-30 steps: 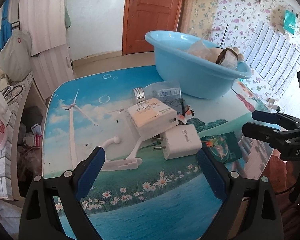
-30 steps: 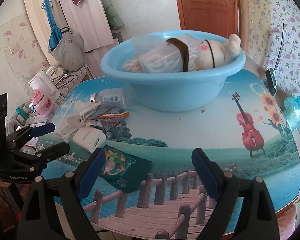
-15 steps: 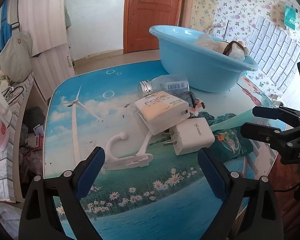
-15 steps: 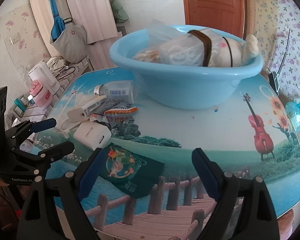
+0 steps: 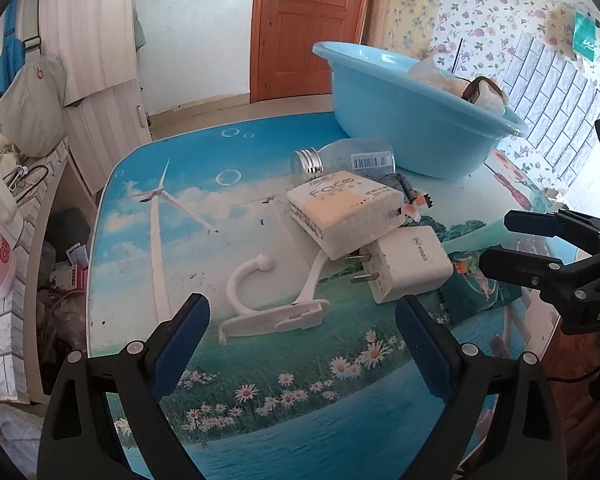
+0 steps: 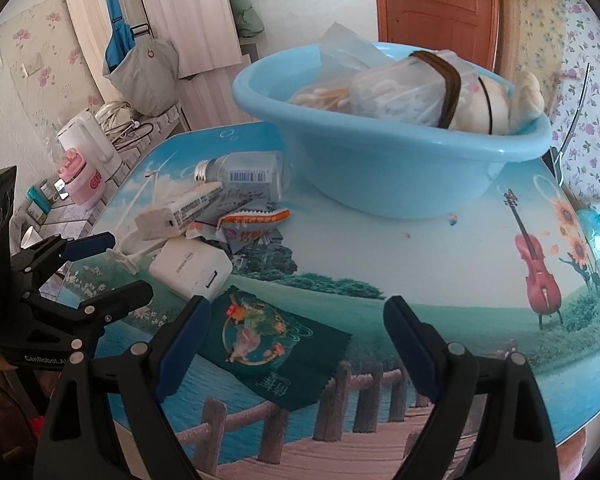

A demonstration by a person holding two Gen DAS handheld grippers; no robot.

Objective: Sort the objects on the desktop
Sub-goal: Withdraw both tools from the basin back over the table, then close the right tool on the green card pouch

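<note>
Left wrist view: your left gripper hangs wide open, empty, low-centre before the white hook—reaching step; next, close on it, then the basin.

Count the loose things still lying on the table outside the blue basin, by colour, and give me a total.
White: 3, the tissue pack, charger plug and plastic hook.
Clear: 1, the bottle.
Orange: 1, the snack wrapper.
Dark green: 1, the cloth.
Total: 6.

Light-blue basin; white charger; dark-green cloth
</note>
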